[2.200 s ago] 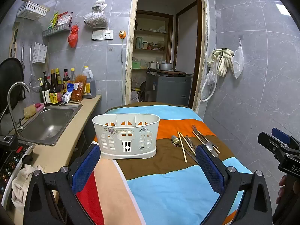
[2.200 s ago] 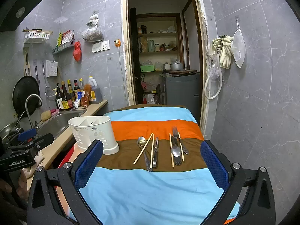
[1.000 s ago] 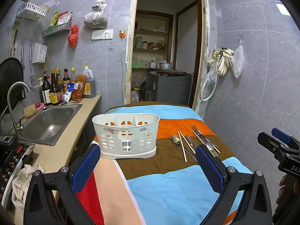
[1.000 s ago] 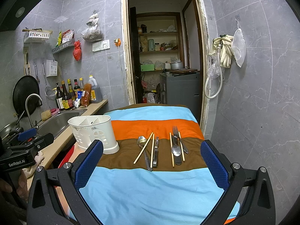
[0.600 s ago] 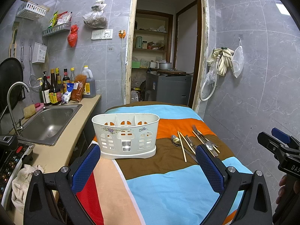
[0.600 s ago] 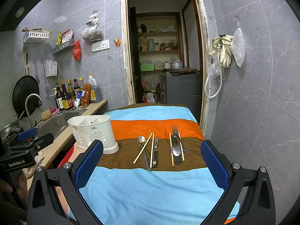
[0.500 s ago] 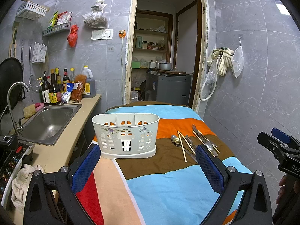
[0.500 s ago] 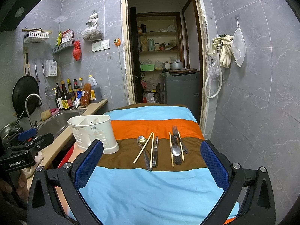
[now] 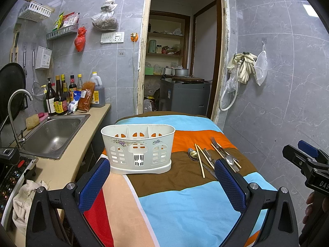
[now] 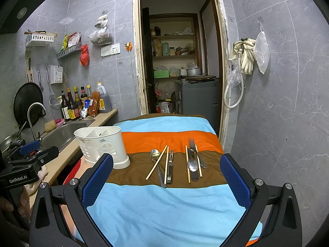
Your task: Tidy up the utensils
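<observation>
Both tongs, the left gripper (image 9: 162, 177) and right gripper (image 10: 166, 173), hover wide and empty above the striped cloth (image 10: 164, 210), where utensils (image 10: 174, 162) lie beside the white caddy (image 10: 102, 144); sorting seems unstarted, calling for a first pickup.

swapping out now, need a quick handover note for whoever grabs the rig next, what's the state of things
Left gripper: open, holding nothing, facing the white caddy.
Right gripper: open, holding nothing, facing the utensils.
Caddy stands at the left of the striped cloth, near the sink; no utensil shows in it.
All utensils lie on the brown stripe: gold-bowled spoon, chopsticks, a metal piece beside them; further right, more chopsticks, fork, steel spoon.
Done: nothing yet.
Left: move every utensil into the caddy.
</observation>
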`<act>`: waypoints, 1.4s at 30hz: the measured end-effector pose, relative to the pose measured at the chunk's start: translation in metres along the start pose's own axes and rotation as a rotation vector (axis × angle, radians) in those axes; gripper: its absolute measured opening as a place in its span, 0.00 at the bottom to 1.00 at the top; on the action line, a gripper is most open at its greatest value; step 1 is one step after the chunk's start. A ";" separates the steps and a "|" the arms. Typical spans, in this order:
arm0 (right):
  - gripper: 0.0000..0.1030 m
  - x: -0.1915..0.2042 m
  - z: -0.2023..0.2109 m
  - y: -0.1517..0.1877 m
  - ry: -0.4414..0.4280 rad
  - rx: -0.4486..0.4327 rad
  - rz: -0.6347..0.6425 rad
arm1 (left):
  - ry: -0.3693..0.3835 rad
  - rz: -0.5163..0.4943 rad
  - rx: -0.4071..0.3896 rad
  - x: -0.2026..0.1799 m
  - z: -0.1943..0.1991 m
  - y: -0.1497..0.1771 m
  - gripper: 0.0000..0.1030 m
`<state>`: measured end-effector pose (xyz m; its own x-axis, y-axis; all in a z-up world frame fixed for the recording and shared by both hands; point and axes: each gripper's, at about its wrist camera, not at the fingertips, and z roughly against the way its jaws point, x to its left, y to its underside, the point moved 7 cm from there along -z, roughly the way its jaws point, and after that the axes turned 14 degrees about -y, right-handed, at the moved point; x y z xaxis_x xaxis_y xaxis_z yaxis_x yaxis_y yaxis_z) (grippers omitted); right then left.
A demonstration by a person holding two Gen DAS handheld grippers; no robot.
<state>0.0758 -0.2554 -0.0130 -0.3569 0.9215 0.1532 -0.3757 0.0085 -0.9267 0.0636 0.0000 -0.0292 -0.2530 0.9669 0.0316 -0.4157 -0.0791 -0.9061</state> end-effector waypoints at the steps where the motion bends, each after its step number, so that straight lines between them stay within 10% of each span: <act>1: 0.99 0.000 0.000 0.000 0.000 0.000 0.000 | 0.000 0.000 0.000 0.000 0.000 0.000 0.99; 42: 0.99 -0.003 -0.005 -0.012 0.016 -0.032 -0.010 | -0.022 -0.032 -0.037 0.013 -0.014 -0.022 0.99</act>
<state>0.0857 -0.2557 -0.0045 -0.3397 0.9273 0.1571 -0.3512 0.0299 -0.9358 0.0814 0.0177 -0.0144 -0.2590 0.9634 0.0698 -0.3917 -0.0387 -0.9193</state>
